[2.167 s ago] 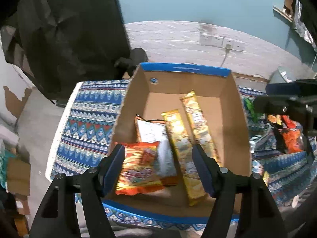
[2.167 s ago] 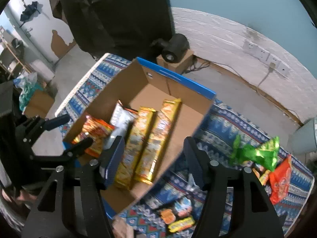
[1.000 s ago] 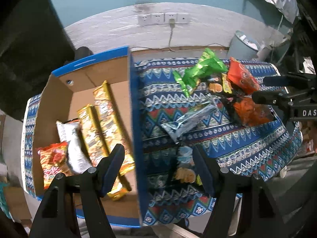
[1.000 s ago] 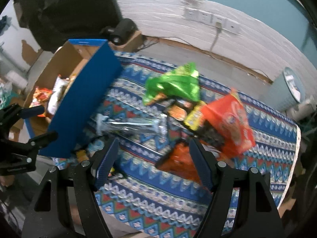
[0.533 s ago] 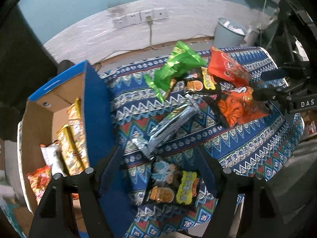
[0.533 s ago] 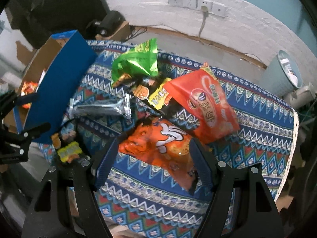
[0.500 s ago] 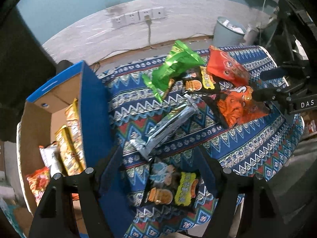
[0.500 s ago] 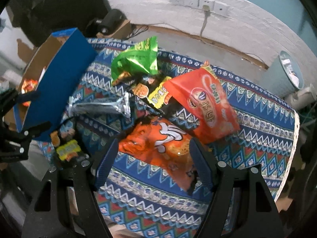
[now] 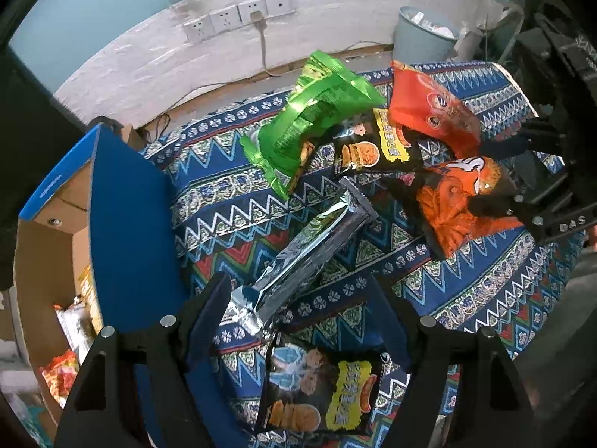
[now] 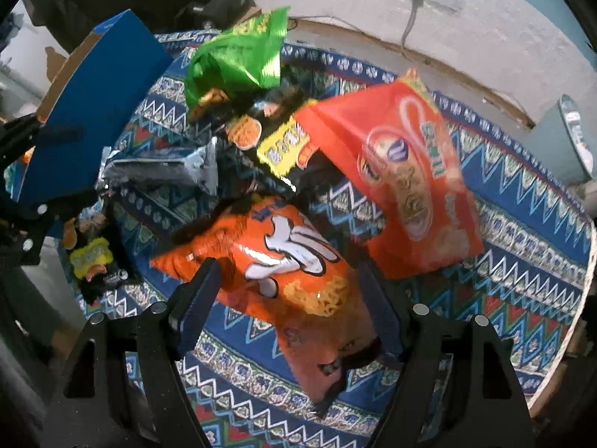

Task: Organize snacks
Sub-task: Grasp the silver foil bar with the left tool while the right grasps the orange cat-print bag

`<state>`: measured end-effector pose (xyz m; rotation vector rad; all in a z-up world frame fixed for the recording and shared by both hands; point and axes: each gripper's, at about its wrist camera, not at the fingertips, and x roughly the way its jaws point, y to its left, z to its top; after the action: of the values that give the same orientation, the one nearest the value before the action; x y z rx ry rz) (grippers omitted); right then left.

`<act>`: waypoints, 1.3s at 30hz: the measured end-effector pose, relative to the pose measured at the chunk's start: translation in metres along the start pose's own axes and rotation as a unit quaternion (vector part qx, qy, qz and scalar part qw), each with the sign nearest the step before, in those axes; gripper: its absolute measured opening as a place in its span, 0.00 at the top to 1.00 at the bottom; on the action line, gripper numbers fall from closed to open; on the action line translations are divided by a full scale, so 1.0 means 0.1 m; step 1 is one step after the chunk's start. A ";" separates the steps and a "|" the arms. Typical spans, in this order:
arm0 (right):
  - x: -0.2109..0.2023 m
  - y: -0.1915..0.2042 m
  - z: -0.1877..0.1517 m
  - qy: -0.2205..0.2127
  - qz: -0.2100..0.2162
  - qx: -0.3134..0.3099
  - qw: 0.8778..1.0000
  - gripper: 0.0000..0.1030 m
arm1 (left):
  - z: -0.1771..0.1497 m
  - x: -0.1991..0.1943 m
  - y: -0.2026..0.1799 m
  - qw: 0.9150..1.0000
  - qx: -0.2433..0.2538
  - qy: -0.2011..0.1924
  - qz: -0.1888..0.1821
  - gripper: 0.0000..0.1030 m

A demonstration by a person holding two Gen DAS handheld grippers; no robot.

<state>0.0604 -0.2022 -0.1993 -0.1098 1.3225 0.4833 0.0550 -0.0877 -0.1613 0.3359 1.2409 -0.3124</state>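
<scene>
Snacks are scattered across the patterned cloth, and what a spread: a crinkled green bag sits at the far side, a red bag to its right, a black and yellow packet tucked between and partly under them, a puffy orange bag near the middle with a big white swirl on its face, and a long silver foil pack lying on a slant beside the blue-walled cardboard box on the left. The left gripper hangs over the near end of that silver pack, jaws well apart and gripping nothing, with a dark packet printed in yellow just below it at the near edge. The right gripper straddles the orange bag, its jaws opening and the pads clear of the bag between them. Compare two seconds back: both cameras were staring down into the box at the yellow bars and the orange-red pack inside, and now both have swung right and dropped low over the cloth, so the loose bags fill the view. The box interior is a sliver at the left, a few wrappers just peeking out.
</scene>
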 end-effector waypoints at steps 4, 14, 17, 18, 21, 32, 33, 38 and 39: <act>0.00 0.01 -0.11 0.016 0.008 0.009 1.000 0.26 | 0.07 0.11 -0.04 1.000 0.008 0.010 -0.001 0.26; 0.06 0.22 -0.23 0.010 -0.019 -0.025 0.999 0.26 | 0.16 0.33 -0.20 0.998 0.057 0.024 0.008 0.26; 0.19 0.22 -0.17 0.015 -0.017 -0.030 0.999 0.26 | 0.16 0.41 -0.18 0.998 0.057 0.033 0.007 0.26; 0.24 0.22 -0.16 0.020 -0.015 -0.031 0.999 0.26 | 0.15 0.44 -0.17 0.998 0.057 0.036 0.007 0.26; 0.39 0.23 -0.14 0.039 -0.010 -0.033 0.999 0.26 | 0.16 0.50 -0.13 0.998 0.054 0.042 0.011 0.26; 0.58 0.31 -0.14 0.025 -0.012 -0.027 0.999 0.42 | 0.24 0.71 -0.07 0.997 0.052 0.055 0.011 0.26; 0.57 0.34 -0.17 0.022 -0.013 -0.024 0.999 0.48 | 0.26 0.74 -0.08 0.997 0.056 0.057 0.011 0.26; 0.48 0.46 -0.29 0.009 -0.023 -0.016 1.000 0.65 | 0.27 0.80 -0.16 0.995 0.075 0.058 0.015 0.26; 0.43 0.44 -0.32 0.008 -0.021 -0.011 1.000 0.65 | 0.28 0.81 -0.17 0.995 0.078 0.058 0.015 0.32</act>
<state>0.0212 -0.1615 -0.2398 -0.1589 1.3279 0.4619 0.0956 -0.1188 -0.2321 0.5123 1.3270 -0.3681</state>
